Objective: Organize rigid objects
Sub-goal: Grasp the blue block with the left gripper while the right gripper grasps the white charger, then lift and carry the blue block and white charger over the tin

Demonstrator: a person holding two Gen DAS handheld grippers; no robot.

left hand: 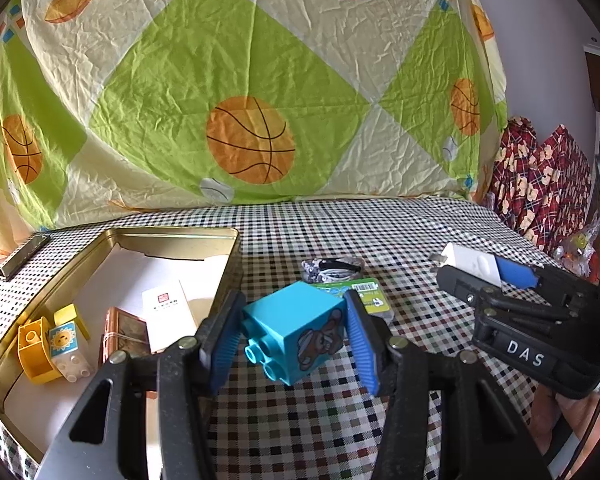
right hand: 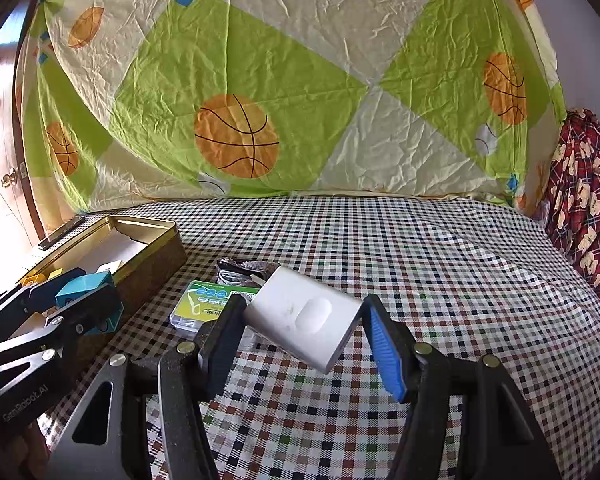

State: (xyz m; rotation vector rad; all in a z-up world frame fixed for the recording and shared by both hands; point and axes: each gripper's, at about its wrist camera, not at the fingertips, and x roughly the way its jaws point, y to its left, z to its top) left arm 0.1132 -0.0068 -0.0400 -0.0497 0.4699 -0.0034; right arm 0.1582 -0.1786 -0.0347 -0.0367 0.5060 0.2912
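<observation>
Gold-coloured metal, the open rectangular tin [left hand: 112,240] lies at far left on the checked tablecloth [left hand: 380,240]; inside it are a yellow toy brick [left hand: 34,354], a white sun-printed brick [left hand: 66,346], a copper-brown box [left hand: 124,334] and a white card box [left hand: 168,312]. Just right of the tin's rim, the left gripper [left hand: 296,344] clamps a turquoise plastic building block with a bear print [left hand: 300,340] between its blue ribbed pads, lifted clear of the cloth and tilted. Behind it lie a green-labelled clear plastic case [left hand: 370,294] and a small bag of black-and-white cable [left hand: 332,268]. Farther right, the right gripper [right hand: 304,332] is closed on a white rectangular power adapter [right hand: 304,320], gripped by its edges, tilted, above the cloth.

Risks, as judged: the adapter's smooth shell, held obliquely, may slip or rotate free; the block may strike the tin's near wall if carried across too low; both grippers converging on the tin may collide.
</observation>
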